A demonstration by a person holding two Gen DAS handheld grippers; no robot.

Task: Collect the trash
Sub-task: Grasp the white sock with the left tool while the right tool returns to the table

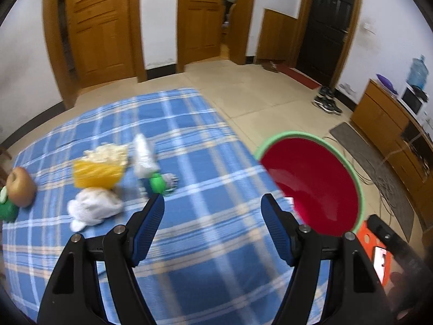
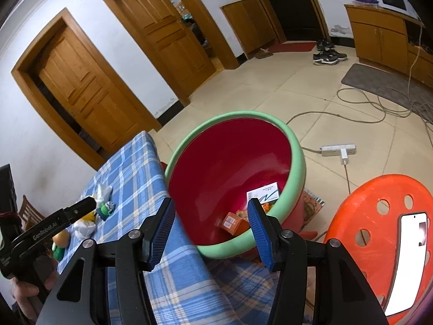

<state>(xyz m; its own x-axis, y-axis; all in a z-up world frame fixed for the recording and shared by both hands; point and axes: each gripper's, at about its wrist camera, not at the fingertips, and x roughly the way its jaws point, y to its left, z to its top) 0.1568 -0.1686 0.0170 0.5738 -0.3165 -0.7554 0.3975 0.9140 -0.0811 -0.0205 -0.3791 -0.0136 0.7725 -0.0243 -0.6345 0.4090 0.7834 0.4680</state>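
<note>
**Trash ahead-left of the left tongs, bin at the right**

Left tongs (image 1: 212,208): spread wide, nothing between the pads, hovering over the checked worktop (image 1: 205,243). Just beyond the left pad, ahead and to the left: a green bottle cap (image 1: 157,184) on a crumpled white wrapper (image 1: 143,154) whose long axis runs away from the tongs; beside it a yellow packet (image 1: 97,173) and a white tissue wad (image 1: 93,207); farther left, an apple (image 1: 20,187). Off to the right, past the worktop edge, the red bin (image 1: 316,187) with its green rim.

Right tongs (image 2: 211,214): also spread, empty, aimed into the bin (image 2: 230,168), well apart from the litter. Nearer arm for the next pick, by judgement: the left one.

Shown only from the right wrist: a white card (image 2: 263,192) and an orange box (image 2: 234,223) already lying in the bin, plus the left tongs (image 2: 89,203) from the side, reaching toward the pile. Shown only from the left wrist, though blurred: the pile's layout.
</note>
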